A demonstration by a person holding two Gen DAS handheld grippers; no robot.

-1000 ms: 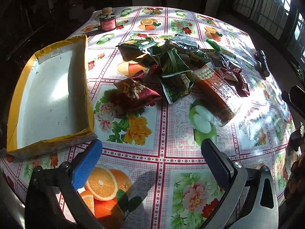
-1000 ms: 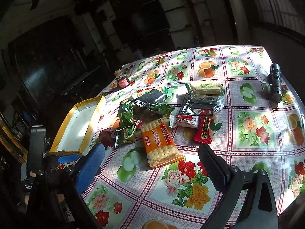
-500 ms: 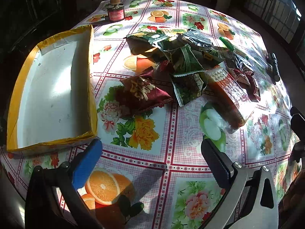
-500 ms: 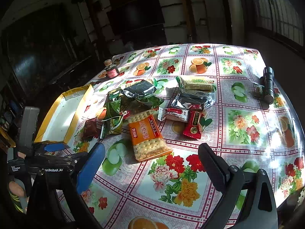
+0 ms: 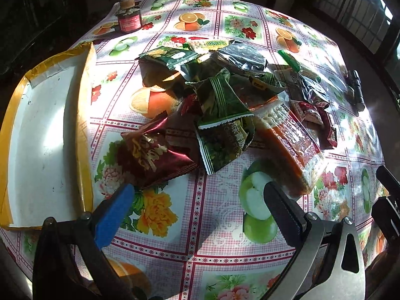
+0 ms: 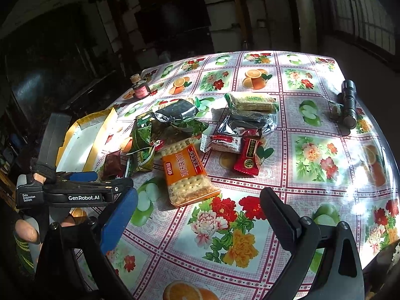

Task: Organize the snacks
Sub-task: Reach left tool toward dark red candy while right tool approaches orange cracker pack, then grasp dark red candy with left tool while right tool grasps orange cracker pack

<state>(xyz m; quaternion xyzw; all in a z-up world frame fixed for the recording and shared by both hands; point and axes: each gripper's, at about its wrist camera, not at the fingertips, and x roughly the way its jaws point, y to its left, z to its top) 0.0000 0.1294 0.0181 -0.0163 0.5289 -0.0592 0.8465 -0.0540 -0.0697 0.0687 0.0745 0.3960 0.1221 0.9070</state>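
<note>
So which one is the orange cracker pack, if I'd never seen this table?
Find the snack pile in the middle of the flowered table. At its near edge lies the cracker pack, flat and long. It is the only one with an orange label and clear ends showing pale square crackers.

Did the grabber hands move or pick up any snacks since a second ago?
The left gripper moved forward toward the snack pile, closing on the shiny dark red snack packet. The right gripper drifted slightly nearer the orange cracker pack. Both jaws are open and empty. The snacks and the yellow-edged white tray stayed put.
</note>
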